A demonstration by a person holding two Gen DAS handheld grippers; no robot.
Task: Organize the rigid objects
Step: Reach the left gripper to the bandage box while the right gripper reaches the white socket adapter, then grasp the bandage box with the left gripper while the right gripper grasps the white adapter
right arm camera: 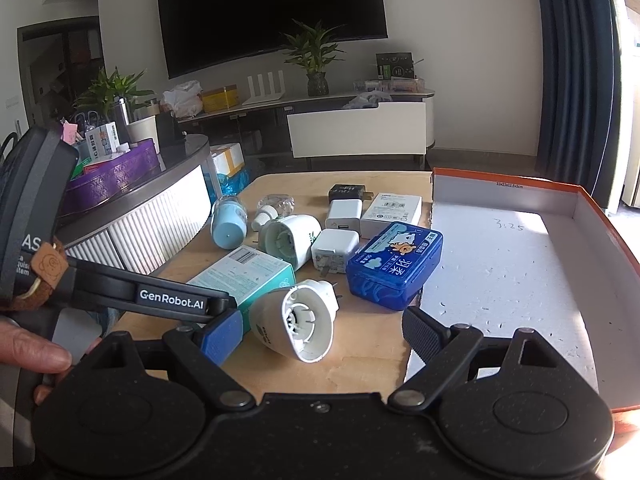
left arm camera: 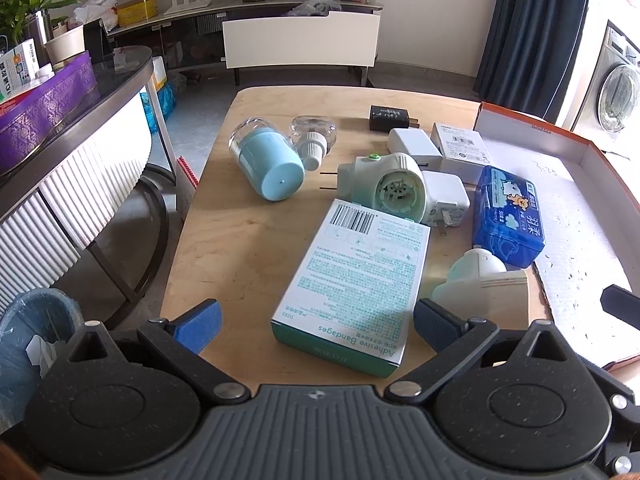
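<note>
Fingers spread on both, the left gripper straddles a bandage box while the right gripper frames a white plug-in device.

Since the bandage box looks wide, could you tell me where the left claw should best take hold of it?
Probably across its two long sides, near the end facing the left claw. The Adhesive Bandages box lies flat on the table, lengthwise along the open jaws' approach, and its width appears to fit between them. Come in low from the near end.
</note>
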